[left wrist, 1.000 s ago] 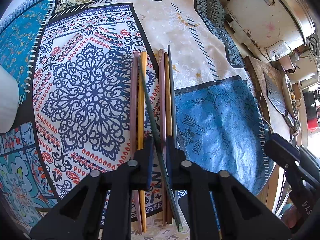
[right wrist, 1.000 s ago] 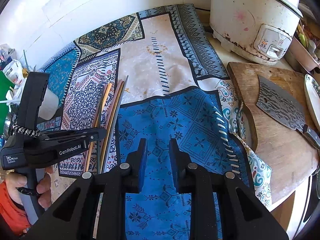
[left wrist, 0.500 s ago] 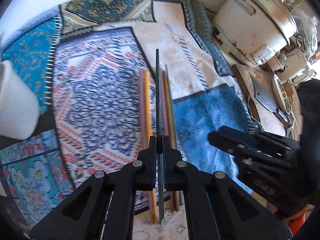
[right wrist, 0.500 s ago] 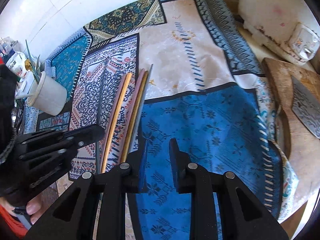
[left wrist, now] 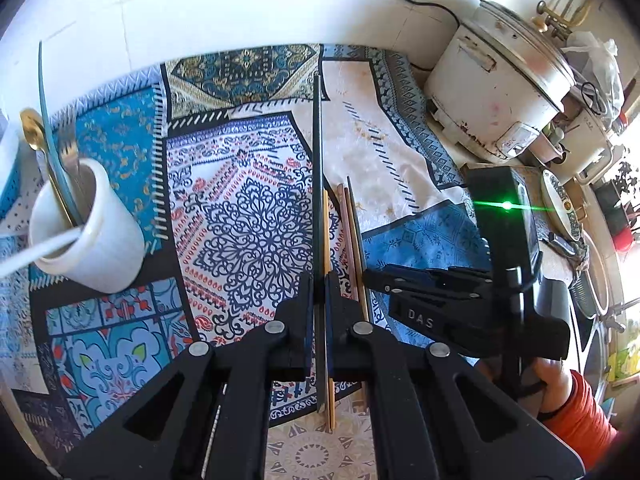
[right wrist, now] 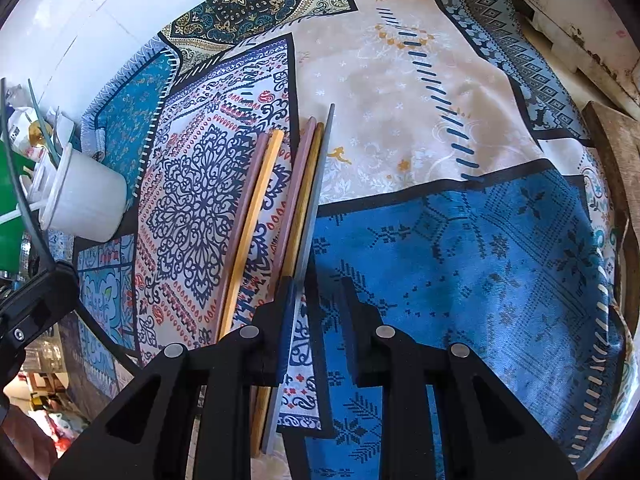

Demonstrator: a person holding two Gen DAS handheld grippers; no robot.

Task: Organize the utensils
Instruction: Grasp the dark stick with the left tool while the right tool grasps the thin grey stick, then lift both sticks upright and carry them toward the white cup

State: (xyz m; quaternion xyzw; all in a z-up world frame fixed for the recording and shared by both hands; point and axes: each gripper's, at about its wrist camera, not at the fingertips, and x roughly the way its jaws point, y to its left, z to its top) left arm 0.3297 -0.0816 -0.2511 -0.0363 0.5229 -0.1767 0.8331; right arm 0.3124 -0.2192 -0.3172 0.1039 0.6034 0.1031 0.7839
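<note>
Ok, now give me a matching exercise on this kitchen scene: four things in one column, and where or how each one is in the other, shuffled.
Things:
1. dark chopstick
2. white cup
3. loose chopsticks
4. rice cooker

Places or states:
A. lying flat on the patterned cloth
B. by the wall, right of the cloth
C. clamped in the left gripper
D. upright, holding a gold spoon

Pairs: 1-C, 2-D, 3-A, 4-B.
</note>
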